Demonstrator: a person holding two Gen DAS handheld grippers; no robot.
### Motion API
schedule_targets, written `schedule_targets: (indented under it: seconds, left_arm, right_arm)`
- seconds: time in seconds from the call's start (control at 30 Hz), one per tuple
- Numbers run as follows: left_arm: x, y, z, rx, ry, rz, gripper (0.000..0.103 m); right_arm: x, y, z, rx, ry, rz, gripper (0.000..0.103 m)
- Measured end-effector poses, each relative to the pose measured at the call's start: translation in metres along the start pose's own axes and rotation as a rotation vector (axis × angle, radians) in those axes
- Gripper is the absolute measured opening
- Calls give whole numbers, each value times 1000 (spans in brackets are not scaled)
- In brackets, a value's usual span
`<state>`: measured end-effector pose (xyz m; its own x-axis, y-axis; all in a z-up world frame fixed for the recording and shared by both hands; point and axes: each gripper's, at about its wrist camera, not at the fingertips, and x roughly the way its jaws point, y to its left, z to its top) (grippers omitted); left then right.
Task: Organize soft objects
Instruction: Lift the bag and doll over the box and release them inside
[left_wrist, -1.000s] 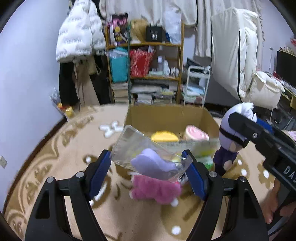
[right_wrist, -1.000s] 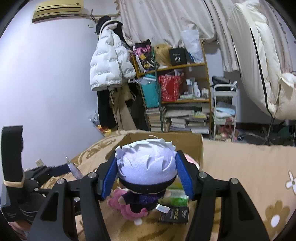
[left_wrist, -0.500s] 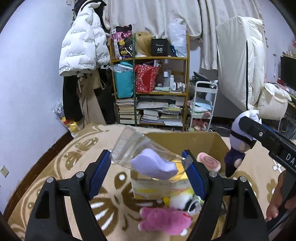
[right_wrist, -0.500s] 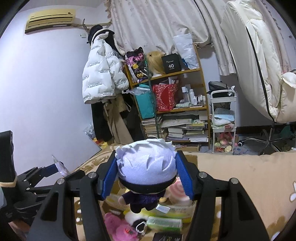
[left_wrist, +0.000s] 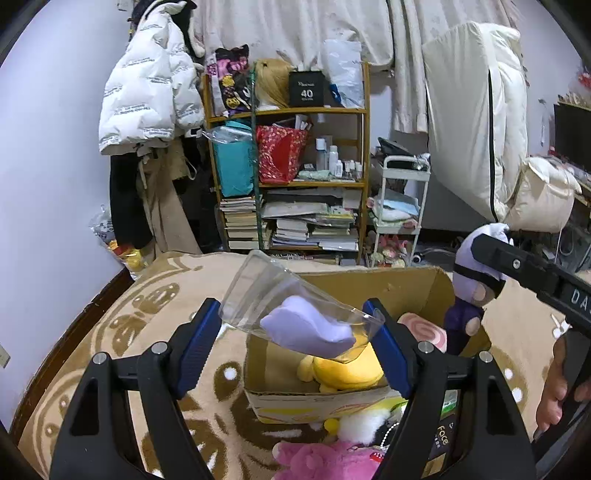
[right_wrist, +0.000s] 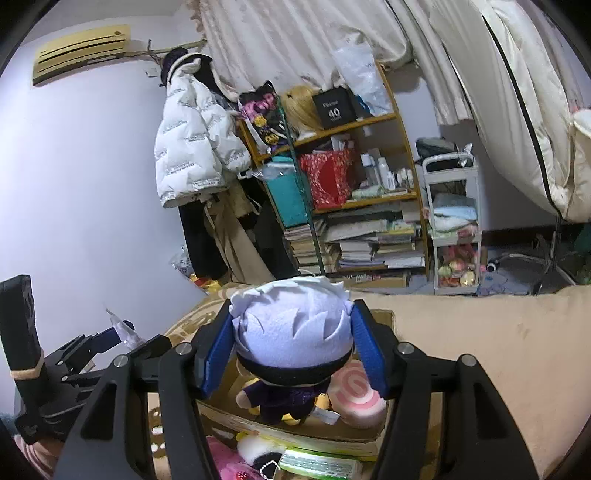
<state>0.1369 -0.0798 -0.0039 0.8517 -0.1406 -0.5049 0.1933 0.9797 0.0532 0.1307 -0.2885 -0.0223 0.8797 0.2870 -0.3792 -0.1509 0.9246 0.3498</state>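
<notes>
- Soft toys sit in an open cardboard box (left_wrist: 424, 291) on a patterned beige rug (left_wrist: 122, 332): a yellow plush (left_wrist: 343, 369) and a pink swirl cushion (left_wrist: 424, 328).
- Left claw (left_wrist: 295, 325) grips a clear plastic sleeve (left_wrist: 266, 295) holding a lilac plush (left_wrist: 306, 326), above the box's left edge.
- Right claw (right_wrist: 291, 347) clamps a white-haired doll (right_wrist: 291, 332) by the head, above the box's right side.
- Pink plush (left_wrist: 325, 461) lies on the rug, touching the box's near wall.

white puffer jacket (left_wrist: 147, 96) hangs beside a cluttered wooden shelf (left_wrist: 288, 177) — white cart (left_wrist: 400, 206) just right.
</notes>
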Motion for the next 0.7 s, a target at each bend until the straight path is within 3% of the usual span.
schedule_targets:
  seconds: [0.4, 0.7]
  left_arm:
    - [27, -11, -12, 45, 56, -26, 78]
    - [45, -14, -19, 48, 115, -37, 79]
  right_arm:
    - [15, -19, -9, 61, 52, 0, 66]
    - [20, -17, -13, 30, 62, -22, 68]
